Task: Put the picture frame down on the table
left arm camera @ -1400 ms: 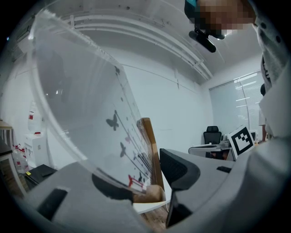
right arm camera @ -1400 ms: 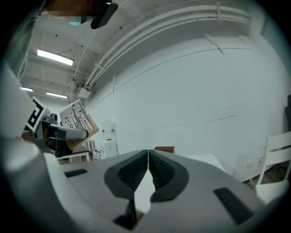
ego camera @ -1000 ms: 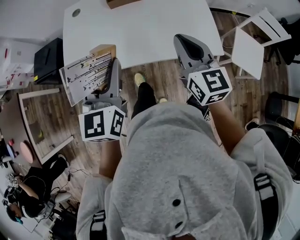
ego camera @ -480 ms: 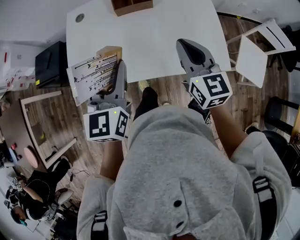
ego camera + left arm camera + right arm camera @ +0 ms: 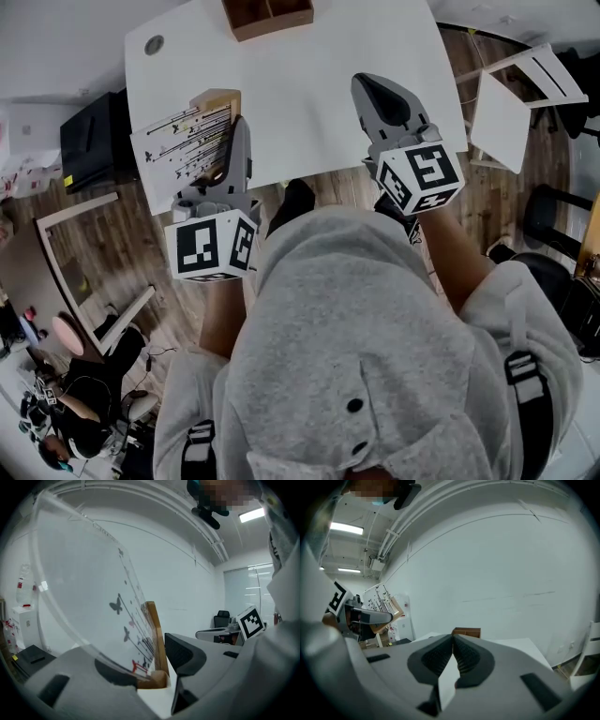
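Grippers: left gripper (image 5: pixel 232 141) clamped on frame (image 5: pixel 180 148) at its wooden edge; right gripper (image 5: pixel 373 89) with jaws pressed together, empty, above table (image 5: pixel 309 84) at its near edge, toward the right corner.
Frame: clear pane printed with stems and butterflies, held tilted over the near left corner, overhanging the left edge; contact with the top cannot be told.
Box (image 5: pixel 268 13): wooden, at the far edge.

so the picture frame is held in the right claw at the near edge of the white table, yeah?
Not quite. The picture frame is held in the left claw, not the right claw, whose jaws are shut on nothing. The head view shows this. The rest stands: the frame is at the near edge of the white table.
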Action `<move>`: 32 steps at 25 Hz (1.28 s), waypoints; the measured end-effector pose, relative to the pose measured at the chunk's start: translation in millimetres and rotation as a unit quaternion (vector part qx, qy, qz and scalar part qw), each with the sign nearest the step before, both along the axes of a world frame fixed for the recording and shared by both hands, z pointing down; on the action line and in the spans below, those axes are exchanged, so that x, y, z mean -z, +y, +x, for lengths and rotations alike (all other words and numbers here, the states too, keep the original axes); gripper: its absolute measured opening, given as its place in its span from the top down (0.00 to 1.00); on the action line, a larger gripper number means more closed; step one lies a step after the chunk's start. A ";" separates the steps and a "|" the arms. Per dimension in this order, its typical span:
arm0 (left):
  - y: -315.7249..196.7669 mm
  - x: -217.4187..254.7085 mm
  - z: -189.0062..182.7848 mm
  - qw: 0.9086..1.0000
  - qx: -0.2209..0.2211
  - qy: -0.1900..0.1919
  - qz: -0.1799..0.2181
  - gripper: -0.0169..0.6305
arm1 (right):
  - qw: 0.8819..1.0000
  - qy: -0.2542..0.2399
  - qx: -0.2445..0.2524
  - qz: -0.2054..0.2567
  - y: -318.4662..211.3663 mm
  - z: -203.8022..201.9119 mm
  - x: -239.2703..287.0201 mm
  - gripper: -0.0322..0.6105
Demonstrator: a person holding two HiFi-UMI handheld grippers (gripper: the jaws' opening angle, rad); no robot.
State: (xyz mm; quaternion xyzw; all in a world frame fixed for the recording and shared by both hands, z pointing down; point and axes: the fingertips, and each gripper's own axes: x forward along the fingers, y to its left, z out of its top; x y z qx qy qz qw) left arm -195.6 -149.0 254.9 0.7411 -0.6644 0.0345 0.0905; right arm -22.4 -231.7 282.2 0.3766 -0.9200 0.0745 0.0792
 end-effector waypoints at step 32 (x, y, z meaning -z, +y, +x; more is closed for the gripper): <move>-89.2 -64.3 -62.1 0.996 -0.065 0.037 -0.057 0.67 | 0.997 0.056 -0.048 -0.016 -78.4 -65.7 -35.4 0.91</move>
